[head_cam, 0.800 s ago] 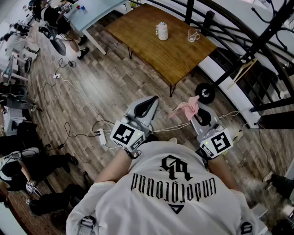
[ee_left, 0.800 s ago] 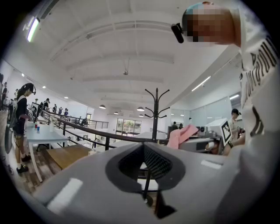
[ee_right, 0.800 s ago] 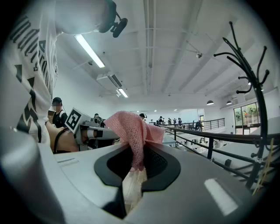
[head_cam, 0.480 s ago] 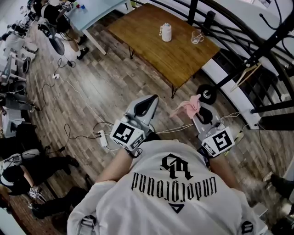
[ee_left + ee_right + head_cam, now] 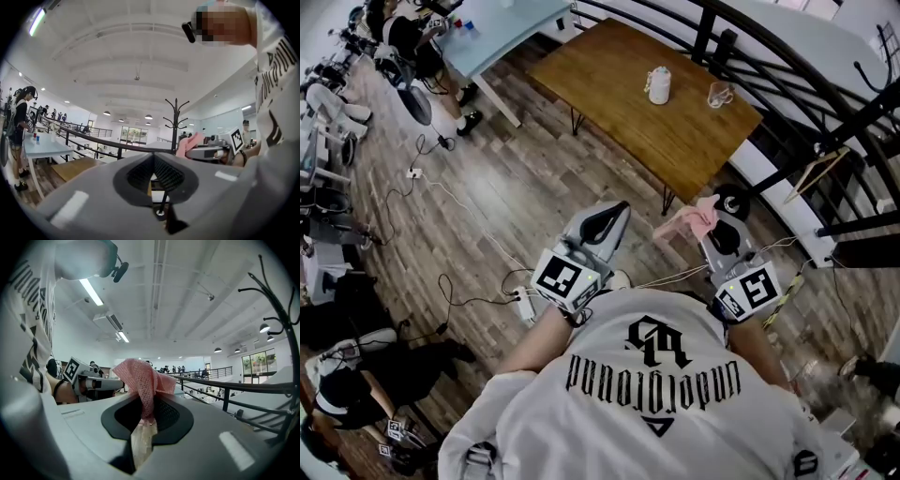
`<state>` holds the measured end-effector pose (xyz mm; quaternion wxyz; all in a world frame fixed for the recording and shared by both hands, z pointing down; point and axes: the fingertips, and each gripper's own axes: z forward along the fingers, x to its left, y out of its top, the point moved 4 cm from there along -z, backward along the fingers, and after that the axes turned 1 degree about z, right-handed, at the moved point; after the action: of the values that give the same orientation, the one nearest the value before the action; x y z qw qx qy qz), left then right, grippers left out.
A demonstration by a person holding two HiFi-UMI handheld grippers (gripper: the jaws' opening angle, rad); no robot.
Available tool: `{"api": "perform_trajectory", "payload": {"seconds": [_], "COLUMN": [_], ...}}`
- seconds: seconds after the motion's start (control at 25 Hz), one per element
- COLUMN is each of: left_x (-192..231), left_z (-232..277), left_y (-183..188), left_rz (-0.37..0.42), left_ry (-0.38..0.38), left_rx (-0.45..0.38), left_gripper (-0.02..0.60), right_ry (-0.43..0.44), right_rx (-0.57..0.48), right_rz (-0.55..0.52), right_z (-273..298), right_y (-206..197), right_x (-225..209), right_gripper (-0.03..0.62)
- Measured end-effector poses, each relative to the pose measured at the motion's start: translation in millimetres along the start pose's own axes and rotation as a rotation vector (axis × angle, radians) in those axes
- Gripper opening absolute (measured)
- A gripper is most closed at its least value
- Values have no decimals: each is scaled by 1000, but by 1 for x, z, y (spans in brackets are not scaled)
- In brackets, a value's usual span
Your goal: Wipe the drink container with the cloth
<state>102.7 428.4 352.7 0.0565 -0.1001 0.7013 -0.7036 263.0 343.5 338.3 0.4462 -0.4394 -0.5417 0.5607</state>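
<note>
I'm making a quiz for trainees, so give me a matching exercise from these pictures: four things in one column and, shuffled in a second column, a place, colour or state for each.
Column one:
1. pink cloth
2. drink container
3. glass mug
4. left tongs

Column two:
A. shut with nothing in them
B. see-through, standing on the wooden table
C. pinched in the right tongs
D. white, standing on the wooden table

Pairs: 1-C, 2-D, 3-B, 4-A
</note>
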Motion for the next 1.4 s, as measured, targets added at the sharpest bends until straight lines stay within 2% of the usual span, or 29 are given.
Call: {"api": "perform_trajectory", "payload": {"seconds": [0.28,0.6,0.8,1.04,1.16,1.4], "left_x": [43,91,116,142,145,132], "left_z": [-16,22,63,131,169,222], "left_y": [-6,-9,2,13,8,1], "left_rz": [-30,-42,-20,-27,-32,16], "left_ry": [-20,14,38,24,3,-40], "left_rx": [18,38,27,13,12,18], "left_gripper": [49,49,49,49,49,49], "right_ry": [-7,1,15,4,-1,-2], "right_rx": [20,13,6,4,-1,22], "right_rz": [13,40,47,45,38,47], "right_z": [45,92,118,139,137,123], "right_y": [-3,-11,-6,7,9,-4], "right_x": [16,-35,-79,-143,-175,-213], "right_gripper": [46,46,46,46,46,46]}}
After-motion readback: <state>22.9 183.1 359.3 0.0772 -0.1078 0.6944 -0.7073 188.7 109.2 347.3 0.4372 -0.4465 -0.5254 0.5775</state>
